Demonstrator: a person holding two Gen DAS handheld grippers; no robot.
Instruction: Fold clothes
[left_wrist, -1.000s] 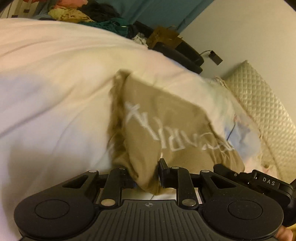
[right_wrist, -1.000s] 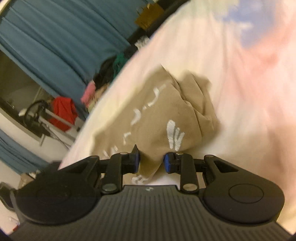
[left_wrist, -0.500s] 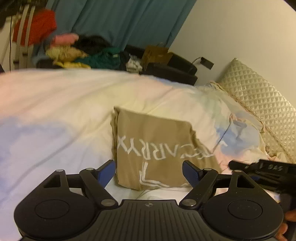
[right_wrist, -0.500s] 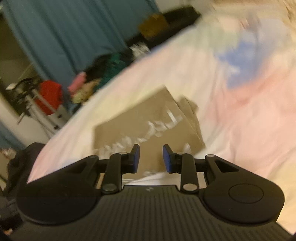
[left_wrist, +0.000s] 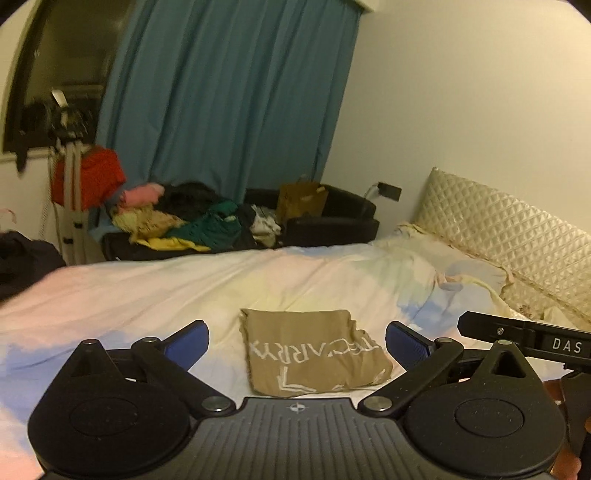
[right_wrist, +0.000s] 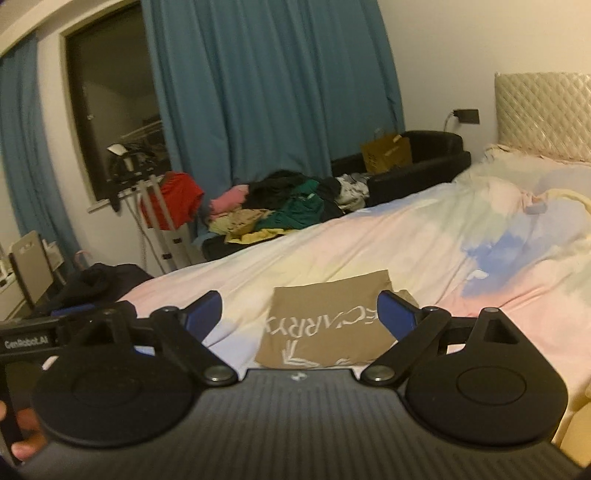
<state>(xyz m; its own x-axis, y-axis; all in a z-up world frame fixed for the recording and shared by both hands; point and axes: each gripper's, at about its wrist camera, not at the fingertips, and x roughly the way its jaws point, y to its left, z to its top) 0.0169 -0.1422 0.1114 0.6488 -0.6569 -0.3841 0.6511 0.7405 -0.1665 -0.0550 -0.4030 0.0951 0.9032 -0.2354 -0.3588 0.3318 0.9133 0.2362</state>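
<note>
A tan garment (left_wrist: 310, 350) with white lettering lies folded into a flat rectangle on the pastel bed cover (left_wrist: 147, 291). It also shows in the right wrist view (right_wrist: 328, 325). My left gripper (left_wrist: 297, 341) is open and empty, raised above and short of the garment. My right gripper (right_wrist: 299, 314) is open and empty, also held back above the garment. The right tool (left_wrist: 524, 338) shows at the left view's right edge.
A pile of unfolded clothes (left_wrist: 184, 221) lies beyond the bed's far edge, in front of the blue curtain (left_wrist: 229, 92). A black couch with a paper bag (left_wrist: 301, 201) stands beside it. The quilted headboard (left_wrist: 509, 236) and a pillow (left_wrist: 424, 251) are at the right.
Both grippers let go of the tan garment, opened wide and drew back and up. The garment now lies flat and folded on the bed.
</note>
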